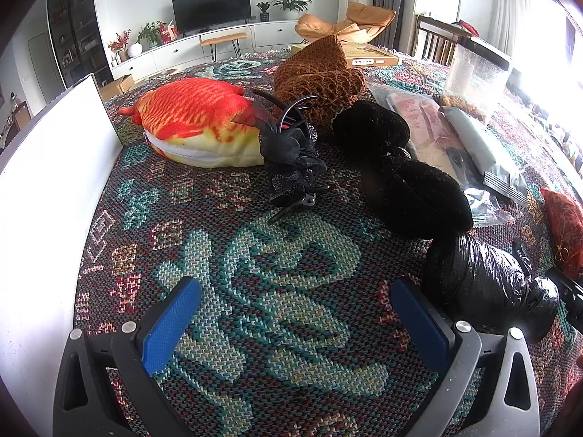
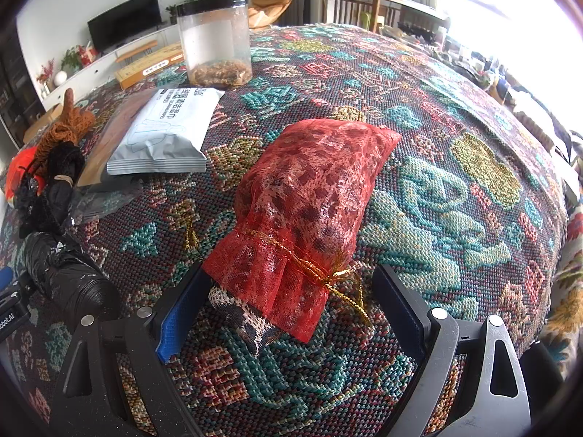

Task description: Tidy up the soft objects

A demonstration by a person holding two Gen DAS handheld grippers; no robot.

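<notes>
Both wrist views low over the tablecloth, facing forward, sharing the black roll.

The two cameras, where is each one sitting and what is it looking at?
Left wrist: sits on the open left gripper, facing an orange plush fish and black fuzzy roll; blue fingers show.
Right wrist: sits on the open right gripper, facing a red mesh drawstring pouch; blue fingers show.
Shared: black plastic-wrapped bundle, woven patterned cloth.

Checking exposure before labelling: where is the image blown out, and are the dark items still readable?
Left wrist view: window glare whitens the right edge; the black knitted item and black plastic bag roll lose most texture. Right wrist view: the upper right corner is blown out, while the red mesh pouch stays sharp.
</notes>
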